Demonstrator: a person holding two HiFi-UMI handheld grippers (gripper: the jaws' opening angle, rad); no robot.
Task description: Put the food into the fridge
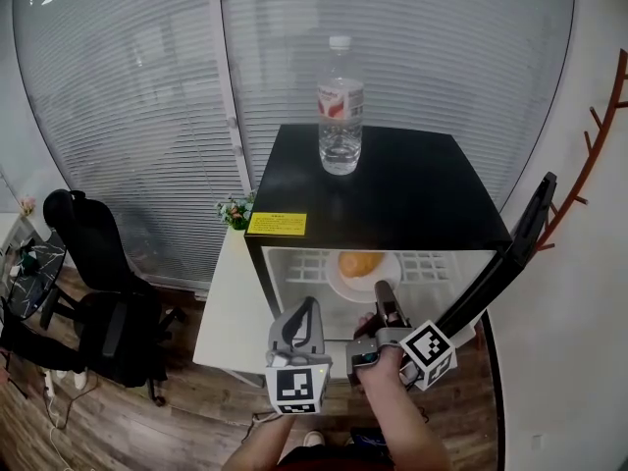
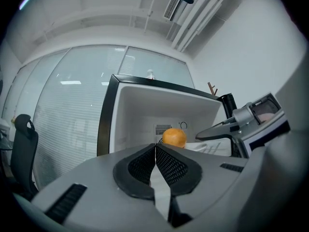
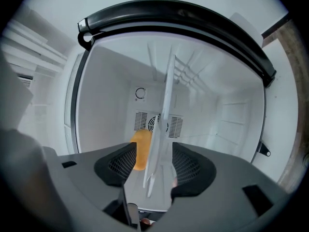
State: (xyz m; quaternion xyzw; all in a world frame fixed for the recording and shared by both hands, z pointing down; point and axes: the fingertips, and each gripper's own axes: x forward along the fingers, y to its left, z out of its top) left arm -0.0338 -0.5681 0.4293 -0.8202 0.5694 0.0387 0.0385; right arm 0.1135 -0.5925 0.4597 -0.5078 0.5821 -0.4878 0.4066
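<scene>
A small black fridge (image 1: 392, 189) stands open, its interior white. An orange round piece of food (image 1: 358, 263) lies on a white plate (image 1: 368, 281) on the wire shelf inside. My right gripper (image 1: 385, 294) is at the plate's near rim. In the right gripper view the plate's edge (image 3: 163, 115) runs between the spread pads without touching them, the food (image 3: 140, 150) behind it; the right gripper (image 3: 154, 149) is open. My left gripper (image 1: 307, 314) hovers outside the opening, a little to the left; its pads meet with nothing between them, so the left gripper (image 2: 155, 151) is shut, and the food (image 2: 174, 137) shows beyond it.
A water bottle (image 1: 340, 106) stands on the fridge top. The black fridge door (image 1: 505, 258) is swung open to the right. A white table (image 1: 231, 302) sits left of the fridge and a black office chair (image 1: 98, 283) further left. Window blinds are behind.
</scene>
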